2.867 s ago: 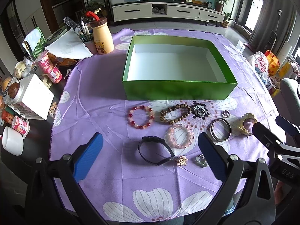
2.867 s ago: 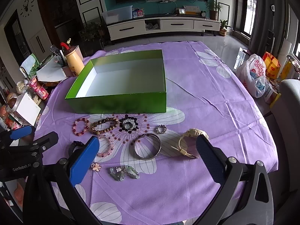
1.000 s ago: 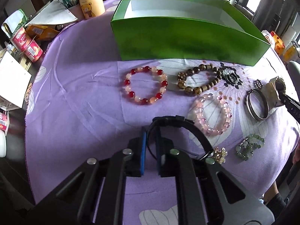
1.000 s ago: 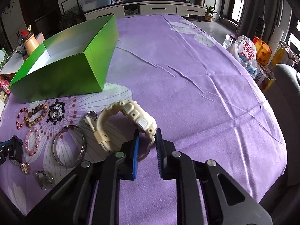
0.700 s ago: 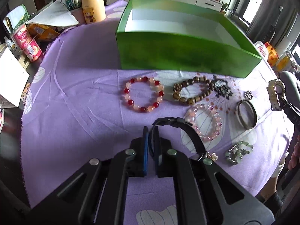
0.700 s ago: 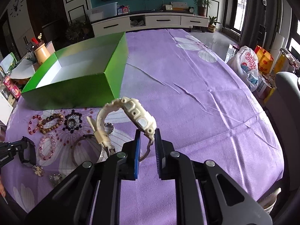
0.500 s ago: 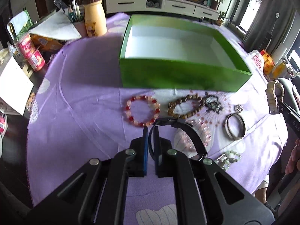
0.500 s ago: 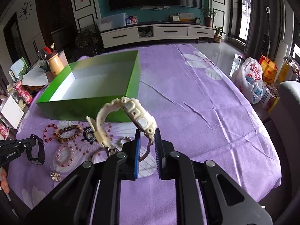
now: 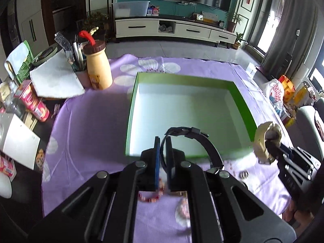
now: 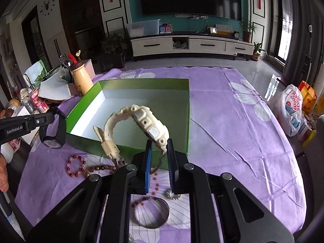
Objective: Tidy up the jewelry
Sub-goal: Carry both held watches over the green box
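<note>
We're mid-carry, both loads off counter. Left gripper fingers pinched tight on black watch strap, right gripper nearly closed on cream watch. Both hang at box near edge. Next: move in over box, lower, let go.

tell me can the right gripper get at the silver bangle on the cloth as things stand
Probably not yet. The right gripper is shut on the cream watch, so its jaws are taken. The silver bangle lies uncovered on the purple cloth just below it; once the watch is dropped, the way looks free.
</note>
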### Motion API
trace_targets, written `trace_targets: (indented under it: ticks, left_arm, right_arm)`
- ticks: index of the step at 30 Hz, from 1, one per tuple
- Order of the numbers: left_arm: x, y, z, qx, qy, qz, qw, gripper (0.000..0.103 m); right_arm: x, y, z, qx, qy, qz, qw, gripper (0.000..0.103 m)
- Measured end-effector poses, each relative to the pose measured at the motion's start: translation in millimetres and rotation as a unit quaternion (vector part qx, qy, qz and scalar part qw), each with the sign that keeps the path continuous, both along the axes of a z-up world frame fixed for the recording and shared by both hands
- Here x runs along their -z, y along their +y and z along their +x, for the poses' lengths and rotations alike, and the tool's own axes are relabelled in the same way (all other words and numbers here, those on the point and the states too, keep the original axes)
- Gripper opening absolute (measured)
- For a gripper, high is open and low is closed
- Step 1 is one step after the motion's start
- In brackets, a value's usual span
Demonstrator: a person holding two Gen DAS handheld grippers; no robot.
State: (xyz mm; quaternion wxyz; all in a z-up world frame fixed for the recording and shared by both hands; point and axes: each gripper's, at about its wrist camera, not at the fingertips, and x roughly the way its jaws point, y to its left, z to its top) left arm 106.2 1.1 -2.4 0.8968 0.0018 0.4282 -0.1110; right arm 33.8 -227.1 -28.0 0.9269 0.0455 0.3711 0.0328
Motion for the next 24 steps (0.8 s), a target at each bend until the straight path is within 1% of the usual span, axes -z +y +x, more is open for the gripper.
trace_targets:
  ticks: [3, 7, 12, 15, 20, 23, 24]
  left_arm:
    - [5.4, -5.0, 29.8, -0.012, 0.013, -0.004, 0.9998, 0.005]
    - [19.5, -10.4, 61.0, -0.027, 0.033, 0.004, 0.9991, 0.005]
    - [47.3, -17.0, 93.8, -0.042, 0.054, 0.034, 0.9971, 0.005]
    - [63.3, -19.7, 109.0, -0.048, 0.068, 0.043, 0.9956, 0.005]
    - [79.3, -24.2, 124.5, -0.048, 0.082, 0.049, 0.9942, 0.006]
    - [85.8, -27.0, 129.6, -0.048, 0.085, 0.056, 0.9937, 0.007]
    - [86.3, -27.9, 130.3, -0.047, 0.086, 0.057, 0.9936, 0.007]
  right_arm:
    - [4.1, 8.1, 23.5, -0.009, 0.010, 0.000, 1.000, 0.014]
    - [13.2, 16.3, 55.4, -0.014, 0.028, -0.007, 0.999, 0.014]
    - [32.4, 21.8, 94.6, -0.014, 0.063, -0.002, 0.998, 0.014]
    - [45.7, 25.8, 115.0, -0.013, 0.084, -0.001, 0.996, 0.014]
    - [63.7, 33.9, 138.0, -0.016, 0.108, -0.004, 0.994, 0.015]
    - [68.4, 37.2, 144.0, -0.017, 0.112, -0.012, 0.994, 0.019]
    - [68.1, 37.1, 145.8, -0.018, 0.111, -0.010, 0.994, 0.022]
